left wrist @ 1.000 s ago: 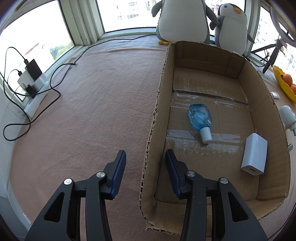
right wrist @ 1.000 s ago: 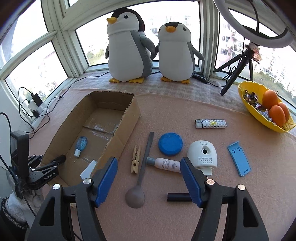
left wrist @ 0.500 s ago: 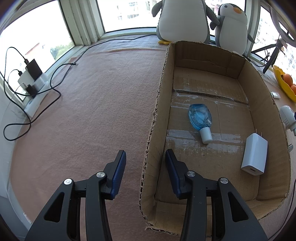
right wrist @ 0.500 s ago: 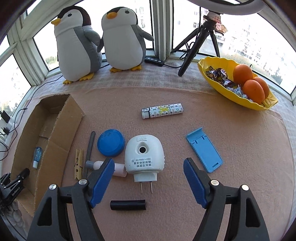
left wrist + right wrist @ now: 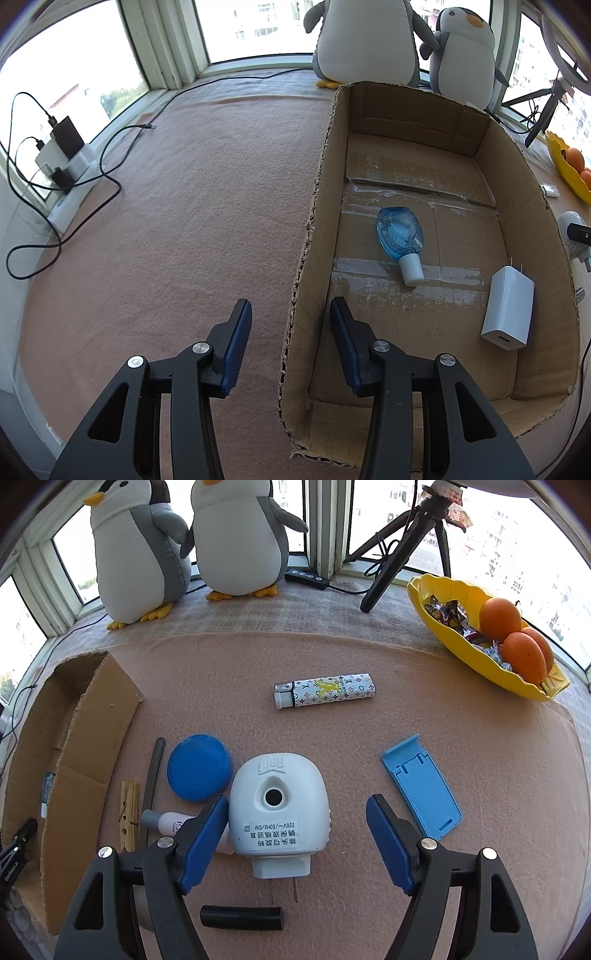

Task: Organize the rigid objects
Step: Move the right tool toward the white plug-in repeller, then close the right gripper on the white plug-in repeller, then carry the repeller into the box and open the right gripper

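Note:
My right gripper (image 5: 297, 801) is open and hangs low over the white plug-in device (image 5: 277, 805), whose prongs point toward me. Its left pad is close beside the device and its right pad stands clear of it. Around the device lie a blue lid (image 5: 199, 768), a patterned lighter (image 5: 325, 690), a blue phone stand (image 5: 421, 786), a black cylinder (image 5: 242, 917), a wooden clothespin (image 5: 129, 819) and a small white bottle (image 5: 166, 821). My left gripper (image 5: 290, 302) is open, its jaws straddling the left wall of the cardboard box (image 5: 306, 258) without pressing it. In the box lie a blue bottle (image 5: 400, 232) and a white charger (image 5: 509, 310).
Two plush penguins (image 5: 236, 535) stand at the back by the window. A yellow bowl (image 5: 480, 657) with oranges and sweets sits at the far right, with a tripod (image 5: 399, 554) behind. A power strip with trailing cables (image 5: 62, 155) lies left of the box.
My right gripper has swung right, away from the box, and sunk toward the white plug-in device, which now sits between its jaws. The left gripper has not moved.

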A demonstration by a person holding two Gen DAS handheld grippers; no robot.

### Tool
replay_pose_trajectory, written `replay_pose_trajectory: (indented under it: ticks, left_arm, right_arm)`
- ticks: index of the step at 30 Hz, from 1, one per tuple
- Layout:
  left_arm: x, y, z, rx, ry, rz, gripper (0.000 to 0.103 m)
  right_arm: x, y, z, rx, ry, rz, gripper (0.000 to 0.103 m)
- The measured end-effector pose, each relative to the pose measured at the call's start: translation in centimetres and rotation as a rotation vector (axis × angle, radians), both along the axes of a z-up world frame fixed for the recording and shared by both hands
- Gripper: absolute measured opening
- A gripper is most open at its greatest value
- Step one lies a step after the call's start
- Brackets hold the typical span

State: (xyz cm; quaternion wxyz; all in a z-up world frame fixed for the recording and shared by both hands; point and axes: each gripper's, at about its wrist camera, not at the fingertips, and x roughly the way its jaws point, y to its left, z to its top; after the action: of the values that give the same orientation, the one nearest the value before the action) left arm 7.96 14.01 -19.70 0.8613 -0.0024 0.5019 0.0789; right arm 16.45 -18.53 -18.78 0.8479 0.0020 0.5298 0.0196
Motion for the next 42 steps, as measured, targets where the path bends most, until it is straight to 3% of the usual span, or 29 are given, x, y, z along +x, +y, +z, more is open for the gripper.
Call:
replay_pose_trajectory:
  ticks: [7,14,24,34,42]
  left_arm:
    - [0.0,0.0,0.0,0.0,0.0,0.0,0.043]
    - [0.0,0.0,0.0,0.0,0.0,0.0,0.043]
    - [0.0,0.0,0.0,0.0,0.0,0.0,0.043]
    - [0.0,0.0,0.0,0.0,0.0,-0.001,0.043]
    - [0.0,0.1,0.0,-0.002,-0.001,-0.001,0.043]
  right_arm:
    - [0.5,0.2,-0.9,-0.014,0.025,0.008,0.072]
    - [0.6,0.9,-1.4,-0.01,0.05,0.037,0.051]
    - [0.1,0.4,-1.2,-0.002,0.041,0.031,0.051]
    - [-0.9,-0.1,1.7,0.025,-0.019,0.02,0.051]
    - [-2.1,3.1,5.7,0.071,-0.091,0.092,0.051]
